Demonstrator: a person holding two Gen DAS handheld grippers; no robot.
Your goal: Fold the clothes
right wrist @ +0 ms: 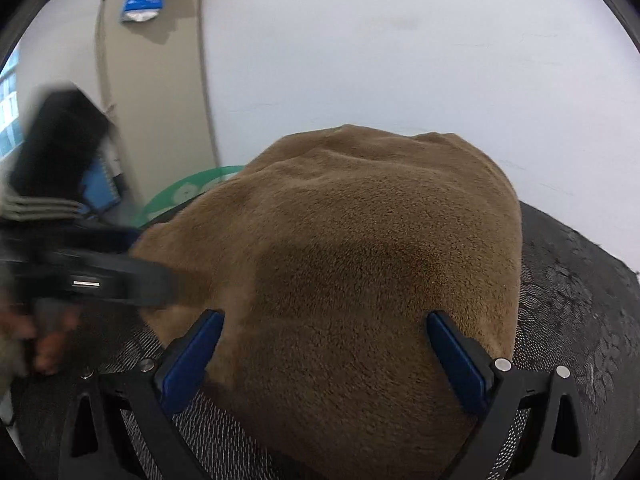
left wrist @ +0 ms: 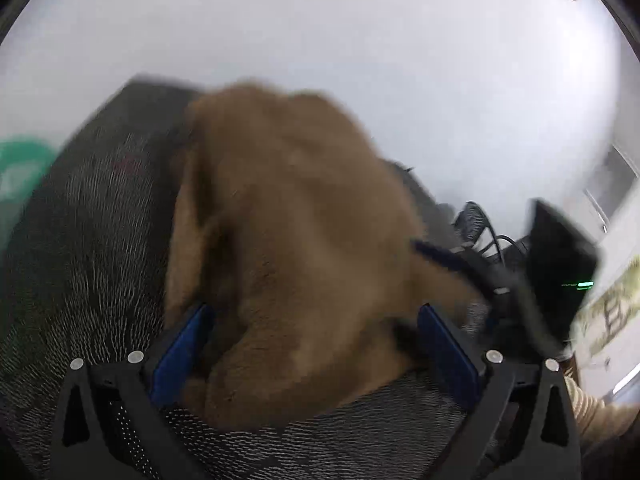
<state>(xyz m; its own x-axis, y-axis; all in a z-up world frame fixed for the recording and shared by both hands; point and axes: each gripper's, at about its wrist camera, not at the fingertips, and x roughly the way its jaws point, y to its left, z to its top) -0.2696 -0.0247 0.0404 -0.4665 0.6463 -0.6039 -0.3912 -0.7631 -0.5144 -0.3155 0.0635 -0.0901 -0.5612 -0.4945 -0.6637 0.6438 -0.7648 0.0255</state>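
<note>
Across the centre of both frames, a brown fleecy garment (right wrist: 340, 264) lying bunched on dark patterned fabric (right wrist: 576, 312), my left gripper (left wrist: 316, 320) and right gripper (right wrist: 326, 328) both hovering spread wide, straddling it, gripping nothing.

The left wrist view looks forward and down between the spread blue fingers of the left tool (left wrist: 316, 316), very close over the brown cloth (left wrist: 288, 232), which fills the frame's middle. The right tool (left wrist: 500, 276) shows blurred at centre right. The right wrist view looks the same way along the right tool (right wrist: 324, 320), just as near the cloth (right wrist: 360, 260), with the left tool (right wrist: 92, 276) blurred at centre left. Both views share the cloth, the dark mat (right wrist: 580, 320) beneath it and the white desk (left wrist: 360, 60) beyond.
</note>
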